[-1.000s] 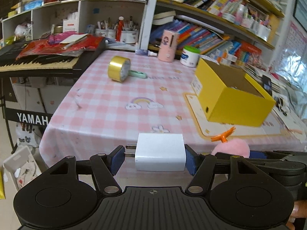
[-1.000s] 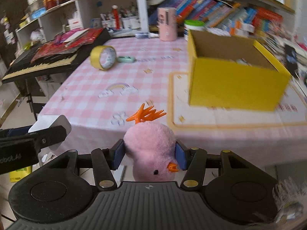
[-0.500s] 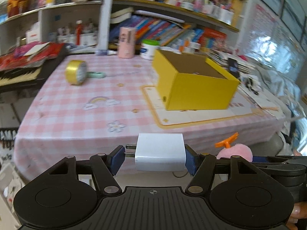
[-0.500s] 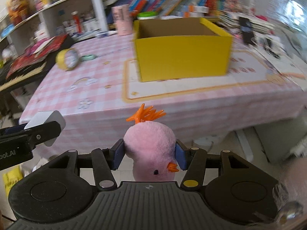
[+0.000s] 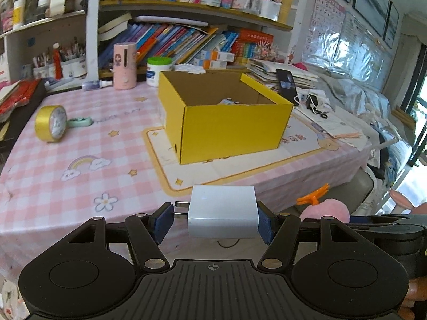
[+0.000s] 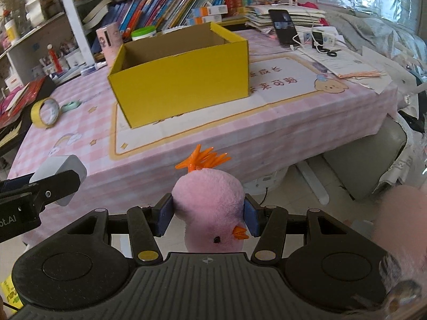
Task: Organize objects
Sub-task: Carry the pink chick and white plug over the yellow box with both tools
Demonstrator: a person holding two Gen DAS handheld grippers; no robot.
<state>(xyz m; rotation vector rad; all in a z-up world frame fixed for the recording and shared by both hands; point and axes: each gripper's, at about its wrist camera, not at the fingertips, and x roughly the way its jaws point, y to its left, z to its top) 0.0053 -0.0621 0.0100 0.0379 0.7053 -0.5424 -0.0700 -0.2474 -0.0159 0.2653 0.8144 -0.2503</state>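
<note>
My left gripper (image 5: 213,222) is shut on a white plug charger (image 5: 222,218), prongs pointing left, held off the table's front edge. My right gripper (image 6: 208,217) is shut on a pink plush chick (image 6: 208,208) with an orange crest, also in front of the table. The open yellow cardboard box (image 5: 226,122) stands on a cream mat beyond both grippers; small items lie inside it. The box also shows in the right wrist view (image 6: 181,80). The chick shows at the right of the left wrist view (image 5: 327,209), the charger at the left of the right wrist view (image 6: 60,170).
A gold tape roll (image 5: 50,122) and a green tape cutter (image 5: 80,121) lie on the pink checked tablecloth (image 5: 66,181) at left. A pink cylinder (image 5: 125,65) and a white jar (image 5: 159,70) stand behind the box. A phone (image 6: 284,26), cables and papers lie at right. Bookshelves line the back.
Both grippers swung right and slightly closer, still holding their objects. The box now sits centred ahead and the keyboard has left the left view.
</note>
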